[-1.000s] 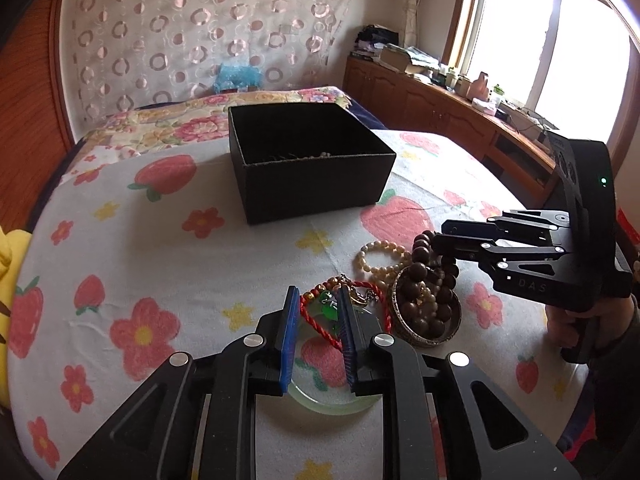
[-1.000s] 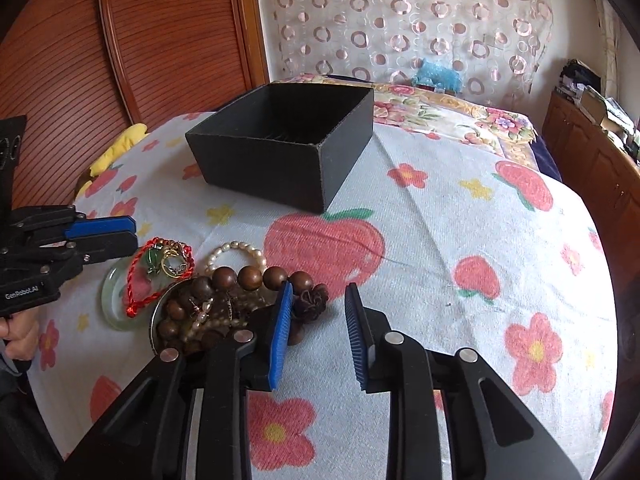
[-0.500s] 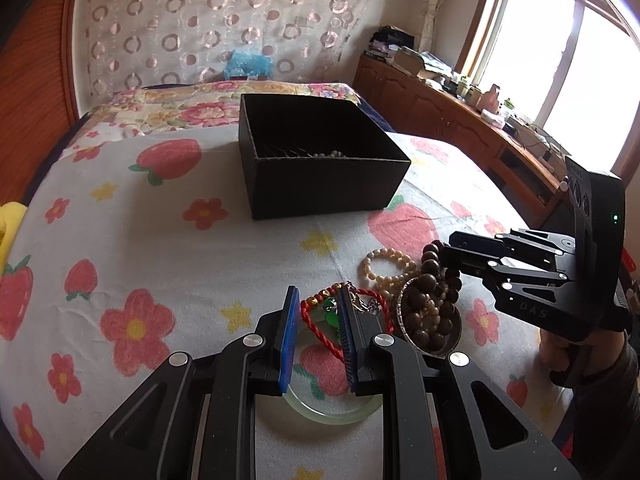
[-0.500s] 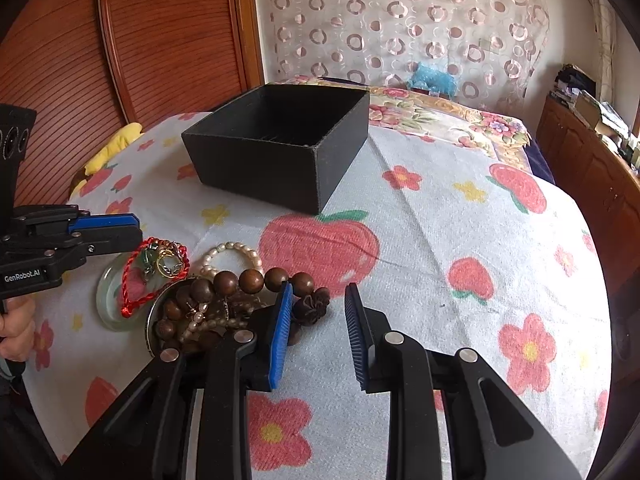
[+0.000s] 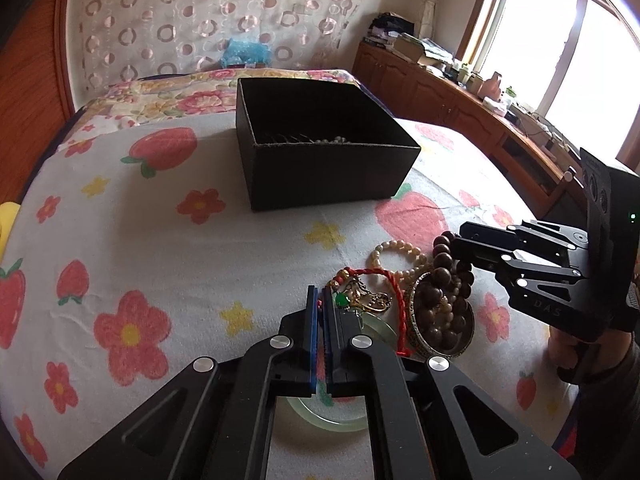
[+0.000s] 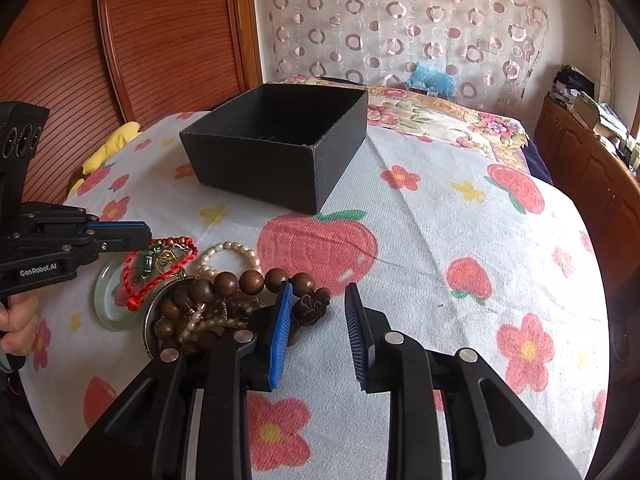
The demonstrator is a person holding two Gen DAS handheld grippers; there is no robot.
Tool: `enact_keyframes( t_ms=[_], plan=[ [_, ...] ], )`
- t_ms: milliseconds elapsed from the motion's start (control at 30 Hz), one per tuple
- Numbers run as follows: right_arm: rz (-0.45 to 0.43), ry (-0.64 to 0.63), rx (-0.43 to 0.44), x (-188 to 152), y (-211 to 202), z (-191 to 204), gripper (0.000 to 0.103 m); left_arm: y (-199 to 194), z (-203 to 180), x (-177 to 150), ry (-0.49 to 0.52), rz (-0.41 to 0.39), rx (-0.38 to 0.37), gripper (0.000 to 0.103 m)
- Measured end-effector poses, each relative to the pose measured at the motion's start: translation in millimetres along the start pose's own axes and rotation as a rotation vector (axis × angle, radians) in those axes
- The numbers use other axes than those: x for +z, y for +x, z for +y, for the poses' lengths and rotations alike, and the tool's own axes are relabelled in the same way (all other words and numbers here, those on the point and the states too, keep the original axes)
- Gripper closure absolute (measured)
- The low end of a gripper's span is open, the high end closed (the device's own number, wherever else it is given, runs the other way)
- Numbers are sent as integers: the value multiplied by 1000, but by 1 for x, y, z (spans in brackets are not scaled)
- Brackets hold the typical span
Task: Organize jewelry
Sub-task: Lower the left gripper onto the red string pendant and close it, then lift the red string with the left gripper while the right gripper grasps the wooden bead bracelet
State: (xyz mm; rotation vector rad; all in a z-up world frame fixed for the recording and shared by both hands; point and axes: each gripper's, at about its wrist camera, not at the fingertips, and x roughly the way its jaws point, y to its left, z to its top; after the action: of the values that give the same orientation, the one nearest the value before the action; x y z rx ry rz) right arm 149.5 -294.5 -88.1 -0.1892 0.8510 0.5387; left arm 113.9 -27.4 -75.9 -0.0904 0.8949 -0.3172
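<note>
A heap of jewelry lies on the fruit-print cloth: a red cord bracelet [image 5: 394,292] [image 6: 160,264] with a green charm, a pale jade bangle [image 5: 340,424] [image 6: 104,304], a pearl bracelet [image 5: 396,246] [image 6: 232,248] and brown wooden beads [image 5: 444,264] [image 6: 248,282] in a metal bangle [image 5: 440,344]. My left gripper [image 5: 320,294] [image 6: 148,236] is shut, pinching the left end of the red cord. My right gripper [image 6: 318,292] [image 5: 458,238] hovers open just right of the wooden beads, with nothing between its fingers. The open black box [image 5: 328,176] [image 6: 256,176] stands farther back with a few beads inside.
A floral bedspread [image 5: 168,96] lies behind the table. Wooden cabinets [image 5: 440,96] with clutter run under the window on the right. A yellow cushion [image 6: 104,148] sits at the table's left edge, by a wooden panel [image 6: 160,40].
My left gripper's jaws have closed from a small gap onto the red cord. The right gripper has stayed where it was, still open.
</note>
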Motion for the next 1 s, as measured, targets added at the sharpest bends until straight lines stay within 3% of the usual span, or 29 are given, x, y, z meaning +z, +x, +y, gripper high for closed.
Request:
enact_keyframes(
  t_ms=[467, 667, 767, 933, 1000],
  plan=[
    [0, -1, -1, 0, 0, 1, 74, -60, -14, -3, 36, -197, 67, 103],
    [0, -1, -2, 0, 0, 1, 74, -74, -16, -7, 55, -245, 103, 103],
    [2, -11, 19, 0, 1, 2, 82, -75, -13, -9, 47, -251, 98, 103],
    [12, -57, 11, 2, -1, 12, 86, -72, -8, -15, 30, -244, 87, 103],
    [-6, -68, 16, 4, -7, 16, 97, -71, -7, -17, 28, -245, 85, 103]
  ],
)
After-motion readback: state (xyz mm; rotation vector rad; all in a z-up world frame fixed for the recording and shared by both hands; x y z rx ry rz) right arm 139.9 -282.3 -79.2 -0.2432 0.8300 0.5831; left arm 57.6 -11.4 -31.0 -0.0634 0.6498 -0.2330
